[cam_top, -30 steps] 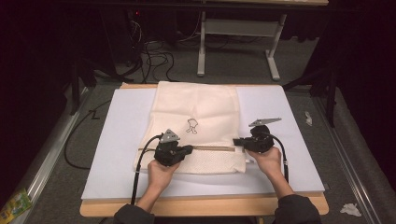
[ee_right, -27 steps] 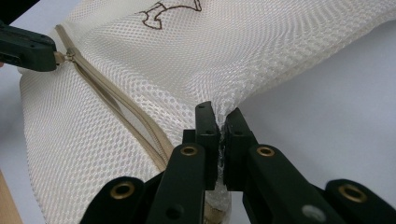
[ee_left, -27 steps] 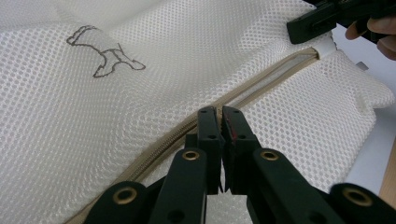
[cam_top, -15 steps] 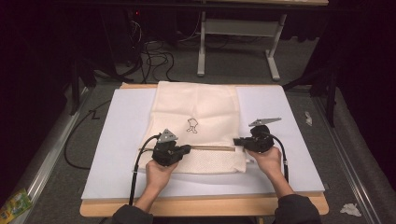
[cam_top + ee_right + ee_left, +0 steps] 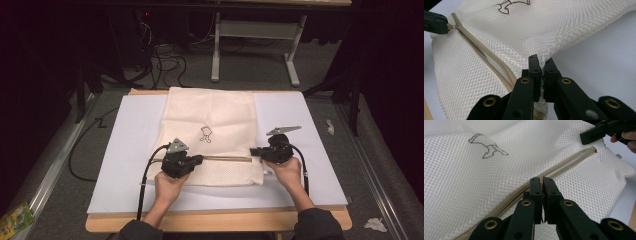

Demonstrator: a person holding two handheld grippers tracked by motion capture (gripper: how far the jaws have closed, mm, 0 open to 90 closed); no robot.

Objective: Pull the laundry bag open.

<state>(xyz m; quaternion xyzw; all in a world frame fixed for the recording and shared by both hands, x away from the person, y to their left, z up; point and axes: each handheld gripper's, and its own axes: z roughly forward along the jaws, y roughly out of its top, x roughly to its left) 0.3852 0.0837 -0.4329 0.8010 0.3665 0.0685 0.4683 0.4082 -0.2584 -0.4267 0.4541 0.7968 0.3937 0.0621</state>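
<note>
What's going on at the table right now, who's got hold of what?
A person works a white mesh laundry bag lying on a white board with two hand-held grippers. The left gripper is shut on the zipper pull at the left end of the beige zipper. The right gripper is shut on a pinch of the bag's mesh at its right edge, beside the zipper's other end. The zipper looks partly open between them.

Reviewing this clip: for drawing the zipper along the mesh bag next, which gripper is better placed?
Probably the left. The left gripper is shut at the zipper's left end, apparently on its pull, while the right gripper is clamped on the mesh bag's edge at the zipper's far end, anchoring it.
</note>
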